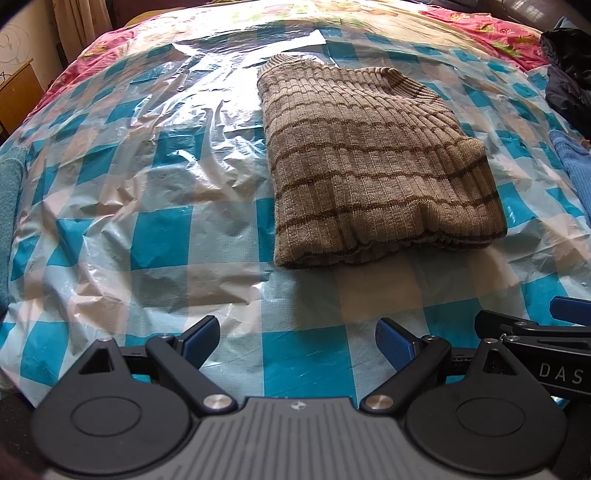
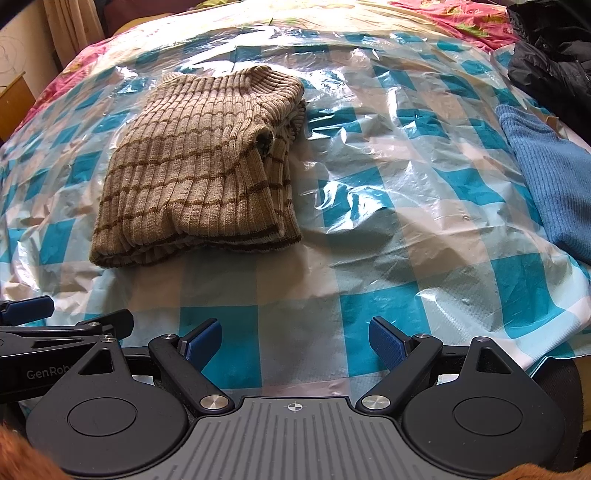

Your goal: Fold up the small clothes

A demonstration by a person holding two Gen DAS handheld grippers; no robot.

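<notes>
A small beige ribbed sweater with brown stripes (image 1: 365, 162) lies folded into a thick rectangle on the checked plastic sheet; it also shows in the right wrist view (image 2: 195, 173). My left gripper (image 1: 297, 341) is open and empty, held near the front edge, well short of the sweater. My right gripper (image 2: 295, 338) is open and empty too, in front and to the right of the sweater. Each gripper's side shows at the edge of the other's view.
A blue-and-white checked plastic sheet (image 1: 147, 206) covers a bed with a red floral quilt (image 1: 491, 29). A blue knit garment (image 2: 554, 177) and dark clothes (image 2: 554, 62) lie at the right. A teal cloth (image 1: 9, 192) lies at the left edge.
</notes>
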